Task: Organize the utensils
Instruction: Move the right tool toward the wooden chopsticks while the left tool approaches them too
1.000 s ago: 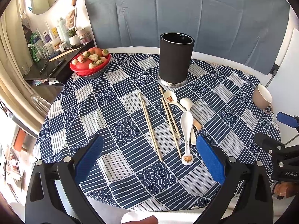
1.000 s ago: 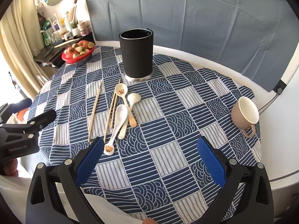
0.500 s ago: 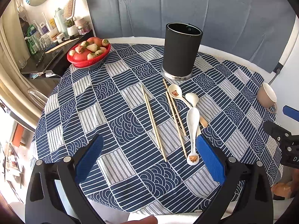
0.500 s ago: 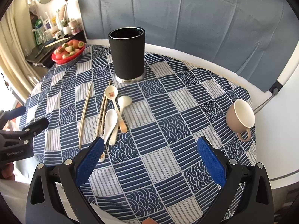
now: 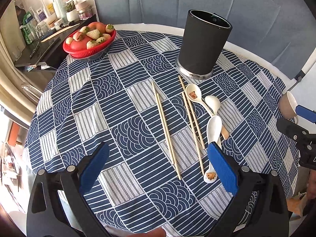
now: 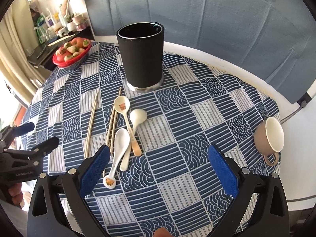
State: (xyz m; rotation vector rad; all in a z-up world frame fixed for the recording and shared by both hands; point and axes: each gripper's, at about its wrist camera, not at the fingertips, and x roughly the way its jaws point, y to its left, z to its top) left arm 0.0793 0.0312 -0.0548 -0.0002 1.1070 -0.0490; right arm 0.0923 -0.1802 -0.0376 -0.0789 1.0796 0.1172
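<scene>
A tall black utensil holder stands upright at the back of the round table. In front of it lie two pairs of wooden chopsticks and three ceramic spoons, loosely crossed. My left gripper hovers open above the near ends of the chopsticks, its right pad just over the nearest spoon's handle. My right gripper is open too, above bare cloth right of the spoons, with its left pad beside the nearest spoon. Neither holds anything.
A red basket of strawberries and fruit sits at the back left. A tan cup lies on its side at the right edge. The table wears a blue patterned cloth. A cluttered dark shelf stands beyond, left.
Both grippers have moved forward and lower toward the utensils, which now look larger and nearer. Both stay open, and the utensils have not shifted.
</scene>
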